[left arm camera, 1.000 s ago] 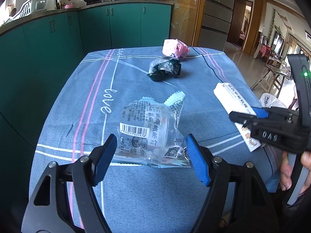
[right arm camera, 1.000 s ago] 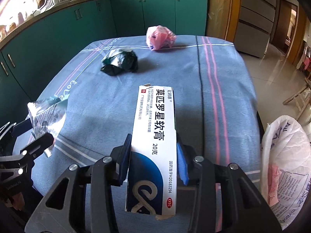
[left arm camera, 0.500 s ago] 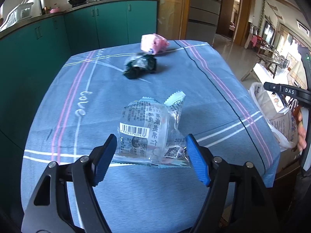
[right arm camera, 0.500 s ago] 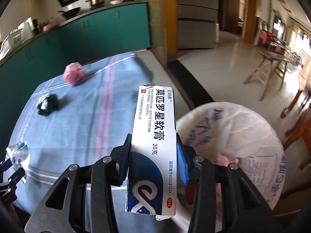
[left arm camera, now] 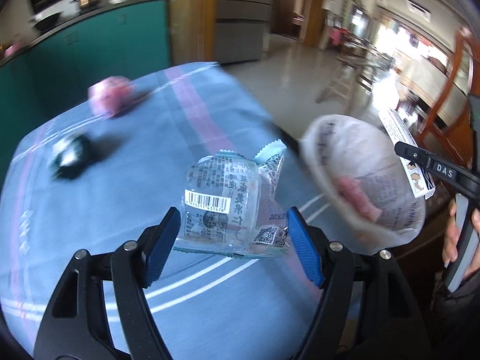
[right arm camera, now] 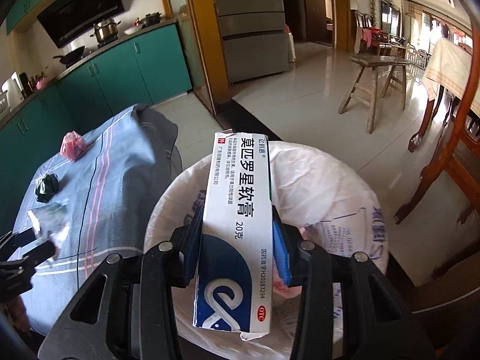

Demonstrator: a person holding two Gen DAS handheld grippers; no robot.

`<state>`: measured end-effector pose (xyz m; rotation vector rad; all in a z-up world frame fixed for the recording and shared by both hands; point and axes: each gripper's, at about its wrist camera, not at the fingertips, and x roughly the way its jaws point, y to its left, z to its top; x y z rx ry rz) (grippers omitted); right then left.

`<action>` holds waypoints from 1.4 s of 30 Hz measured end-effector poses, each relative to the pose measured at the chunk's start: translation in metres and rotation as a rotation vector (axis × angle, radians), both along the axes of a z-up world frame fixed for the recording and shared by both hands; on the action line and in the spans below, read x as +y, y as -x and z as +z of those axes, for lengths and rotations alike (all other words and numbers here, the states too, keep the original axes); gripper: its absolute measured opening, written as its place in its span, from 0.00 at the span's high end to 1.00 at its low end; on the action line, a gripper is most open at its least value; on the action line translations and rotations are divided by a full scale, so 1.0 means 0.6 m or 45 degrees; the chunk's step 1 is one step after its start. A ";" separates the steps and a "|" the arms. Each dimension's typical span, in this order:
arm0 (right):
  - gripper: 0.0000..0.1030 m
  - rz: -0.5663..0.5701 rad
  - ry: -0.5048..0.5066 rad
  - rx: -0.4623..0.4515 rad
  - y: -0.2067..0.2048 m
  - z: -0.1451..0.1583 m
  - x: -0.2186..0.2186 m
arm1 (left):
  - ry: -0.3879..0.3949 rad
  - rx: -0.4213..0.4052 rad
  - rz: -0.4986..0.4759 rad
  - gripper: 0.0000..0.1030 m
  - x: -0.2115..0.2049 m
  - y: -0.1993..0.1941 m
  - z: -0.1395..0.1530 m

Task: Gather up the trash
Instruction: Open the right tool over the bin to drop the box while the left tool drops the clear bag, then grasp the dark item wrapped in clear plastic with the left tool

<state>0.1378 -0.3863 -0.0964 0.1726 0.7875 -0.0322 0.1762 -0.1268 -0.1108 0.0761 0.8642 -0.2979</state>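
Observation:
My left gripper is shut on a clear snack wrapper with a barcode, held above the blue tablecloth. My right gripper is shut on a white and blue medicine box and holds it over the open white trash bag. The bag also shows in the left wrist view, with pink trash inside. A pink crumpled wrapper and a dark green crumpled wrapper lie on the cloth. Both also show in the right wrist view, the pink one and the dark one.
The trash bag stands just off the table's right edge. Green kitchen cabinets line the far side. A wooden stool and a wooden chair stand on the tiled floor to the right.
Both grippers have swung right. The right gripper carried the medicine box from over the table to over the trash bag. The left gripper, still holding the wrapper, now faces the bag.

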 end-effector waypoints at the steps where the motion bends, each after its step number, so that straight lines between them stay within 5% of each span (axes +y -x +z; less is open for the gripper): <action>1: 0.59 -0.019 0.002 -0.005 0.007 0.001 -0.011 | 0.001 0.002 -0.035 0.29 -0.023 -0.008 0.000; 10: 0.59 -0.194 -0.017 -0.007 0.048 -0.005 -0.108 | 0.063 0.100 -0.385 0.28 -0.219 -0.057 -0.026; 17: 0.59 -0.155 -0.030 0.021 0.042 -0.019 -0.097 | 0.068 0.061 -0.455 0.10 -0.228 -0.037 -0.028; 19: 0.56 -0.126 -0.027 0.032 0.031 -0.023 -0.081 | -0.001 0.002 -0.373 0.10 -0.199 -0.038 -0.018; 23: 0.24 -0.110 -0.039 0.017 0.015 -0.022 -0.057 | -0.143 -0.156 -0.061 0.10 -0.089 -0.051 0.012; 28: 0.23 -0.018 -0.039 0.024 -0.027 -0.011 -0.002 | -0.194 -0.203 0.388 0.07 0.105 -0.093 0.040; 31: 0.23 0.077 -0.034 0.008 -0.056 0.005 0.054 | -0.096 -0.110 0.584 0.06 0.219 -0.136 0.029; 34: 0.20 0.193 -0.060 -0.013 -0.094 0.022 0.121 | -0.019 -0.034 0.622 0.12 0.276 -0.169 0.003; 36: 0.19 0.277 -0.071 -0.026 -0.124 0.031 0.171 | 0.014 0.016 0.586 0.31 0.291 -0.182 -0.012; 38: 0.19 0.360 -0.073 -0.038 -0.163 0.043 0.232 | 0.017 0.047 0.553 0.41 0.299 -0.191 -0.025; 42: 0.14 0.506 -0.116 -0.051 -0.244 0.070 0.351 | 0.042 0.014 0.530 0.43 0.304 -0.172 -0.025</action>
